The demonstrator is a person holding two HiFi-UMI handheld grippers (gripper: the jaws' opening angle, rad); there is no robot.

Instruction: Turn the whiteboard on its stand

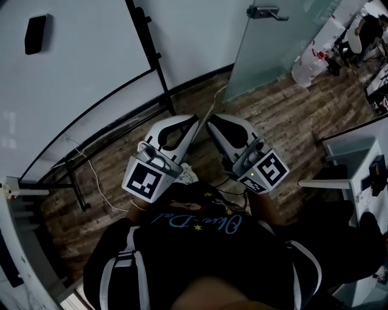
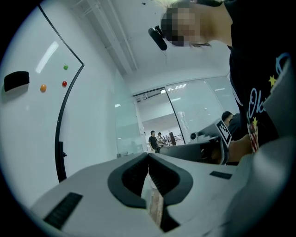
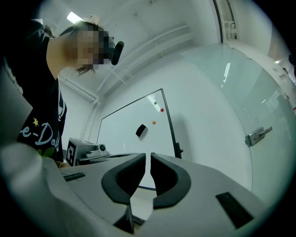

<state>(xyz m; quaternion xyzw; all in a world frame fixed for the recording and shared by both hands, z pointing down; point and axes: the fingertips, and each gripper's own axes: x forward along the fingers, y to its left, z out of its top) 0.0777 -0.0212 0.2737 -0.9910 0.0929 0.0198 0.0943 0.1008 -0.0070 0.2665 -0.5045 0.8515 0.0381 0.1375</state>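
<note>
The left gripper (image 1: 195,119) and right gripper (image 1: 210,125) are hanging side by side, jaws pressed together, empty, near the whiteboard (image 1: 79,54).

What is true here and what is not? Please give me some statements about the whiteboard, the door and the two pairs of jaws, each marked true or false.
A black eraser sticks on the whiteboard. True.
The right gripper clamps the whiteboard's frame. False: its jaws are together on nothing, clear of the board.
Three small coloured magnets sit on the whiteboard. True.
The glass door lacks a handle. False: a metal handle shows on it.
The left gripper has its jaws gaping wide. False: they are together.
</note>
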